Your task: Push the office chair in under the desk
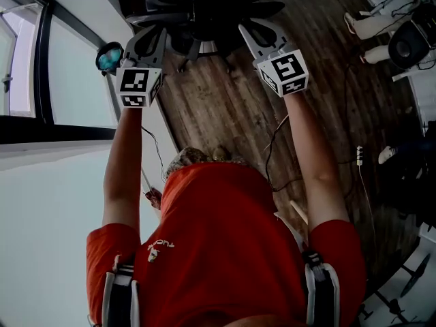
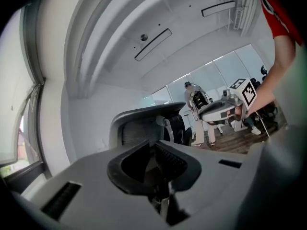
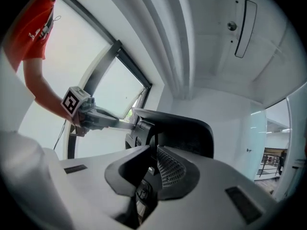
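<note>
Jaws of left gripper (image 1: 152, 38) and right gripper (image 1: 251, 34) are pressed together, empty, tips against the office chair (image 1: 204, 7).

The left gripper (image 2: 153, 146) has its jaws together, empty; the office chair (image 2: 144, 121) rises just beyond, with the right gripper (image 2: 216, 110) near its right edge.

Only support is the floor (image 1: 225, 114), dark wood planks. The office chair (image 1: 204, 12) stands on it on its base, just ahead of the left gripper (image 1: 154, 38) and right gripper (image 1: 246, 31) and between them. A black cable (image 1: 266, 154) snakes over the planks behind the right gripper. Off to that gripper's right are another person's white shoes (image 1: 351, 23) and a small white item (image 1: 359, 155), too small to identify.
</note>
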{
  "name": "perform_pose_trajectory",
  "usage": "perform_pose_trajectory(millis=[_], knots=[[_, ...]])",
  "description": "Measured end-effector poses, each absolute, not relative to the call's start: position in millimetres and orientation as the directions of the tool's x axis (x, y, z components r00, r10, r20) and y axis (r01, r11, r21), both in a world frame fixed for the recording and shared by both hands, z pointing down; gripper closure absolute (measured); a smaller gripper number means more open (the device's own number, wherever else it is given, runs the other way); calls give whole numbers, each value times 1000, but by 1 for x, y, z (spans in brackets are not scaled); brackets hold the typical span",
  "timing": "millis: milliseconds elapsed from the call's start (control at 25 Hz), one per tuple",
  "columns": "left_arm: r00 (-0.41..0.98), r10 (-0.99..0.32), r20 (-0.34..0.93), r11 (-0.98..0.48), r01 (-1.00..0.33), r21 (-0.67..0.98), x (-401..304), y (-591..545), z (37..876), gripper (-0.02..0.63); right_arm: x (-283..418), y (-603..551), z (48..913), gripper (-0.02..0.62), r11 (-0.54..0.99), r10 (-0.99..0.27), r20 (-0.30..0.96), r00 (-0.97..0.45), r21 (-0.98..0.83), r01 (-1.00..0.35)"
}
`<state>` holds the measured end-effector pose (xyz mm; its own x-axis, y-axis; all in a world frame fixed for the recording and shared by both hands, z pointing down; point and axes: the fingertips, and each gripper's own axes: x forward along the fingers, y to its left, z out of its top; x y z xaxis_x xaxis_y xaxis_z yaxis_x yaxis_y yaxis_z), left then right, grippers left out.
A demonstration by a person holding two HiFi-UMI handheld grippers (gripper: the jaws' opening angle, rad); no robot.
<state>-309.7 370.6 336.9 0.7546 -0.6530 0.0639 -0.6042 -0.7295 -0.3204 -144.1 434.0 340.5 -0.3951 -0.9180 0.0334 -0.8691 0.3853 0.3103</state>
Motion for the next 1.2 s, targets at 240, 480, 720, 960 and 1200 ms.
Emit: perform_pose_trajectory(millis=[240, 480, 720, 960, 1200], knots=[[712, -683, 162, -698, -572, -430, -315, 347, 344, 471, -119, 420, 347, 467, 397, -917, 120, -382, 389, -831], [684, -680, 265, -688, -470, -553, -322, 316, 362, 411, -92, 399, 366, 371, 421, -906, 252, -340, 467, -778], [658, -679, 324, -670, -377, -639, -332, 275, 376, 365, -63, 373, 388, 339, 469, -875, 402, -272, 559, -683], [607, -666, 434, -684, -265, -680, -331, 241, 398, 333, -30, 348, 407, 326, 515, -831, 522, -192, 592, -620], [540, -655, 529, -683, -123, -720, -331, 216, 421, 321, -12, 328, 433, 319, 591, -771, 618, -151, 608, -530]])
